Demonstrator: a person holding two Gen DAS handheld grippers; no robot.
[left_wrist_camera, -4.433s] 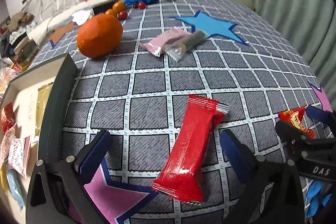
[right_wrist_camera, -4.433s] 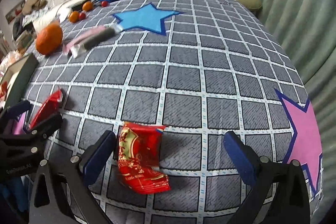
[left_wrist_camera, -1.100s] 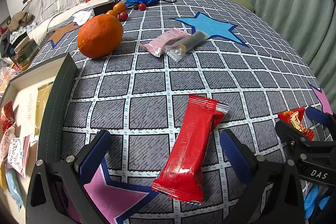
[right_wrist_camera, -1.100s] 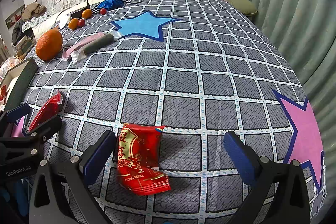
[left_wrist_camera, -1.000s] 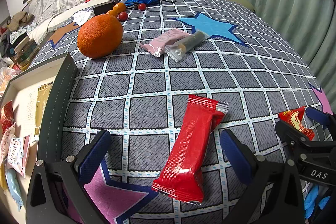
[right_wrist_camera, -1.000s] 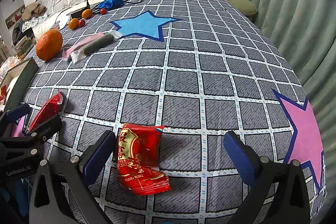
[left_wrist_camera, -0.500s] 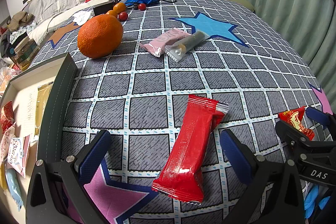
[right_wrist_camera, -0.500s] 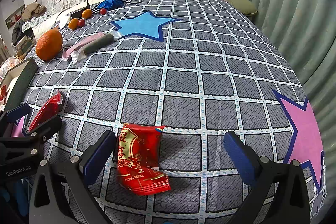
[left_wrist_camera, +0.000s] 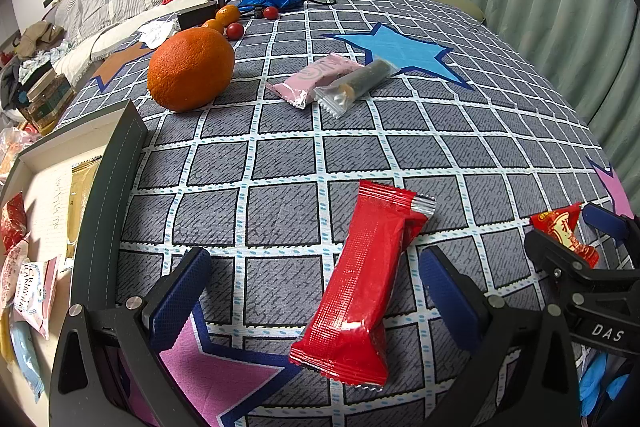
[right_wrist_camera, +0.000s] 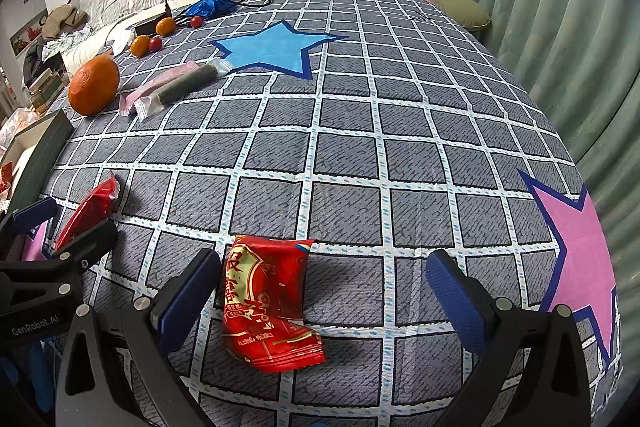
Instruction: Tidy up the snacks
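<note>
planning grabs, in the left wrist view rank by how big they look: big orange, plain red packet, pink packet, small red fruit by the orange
1. plain red packet, though nearest the camera
2. big orange
3. pink packet
4. small red fruit

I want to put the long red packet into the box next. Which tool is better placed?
Probably the left tool: it is open with the long red packet between its fingers, and the box is on its side.

Both grippers are just hovering low, side by side. Left gripper (left_wrist_camera: 316, 291) has its jaws spread wide, holding nothing. Right gripper (right_wrist_camera: 320, 293) is the same.
</note>
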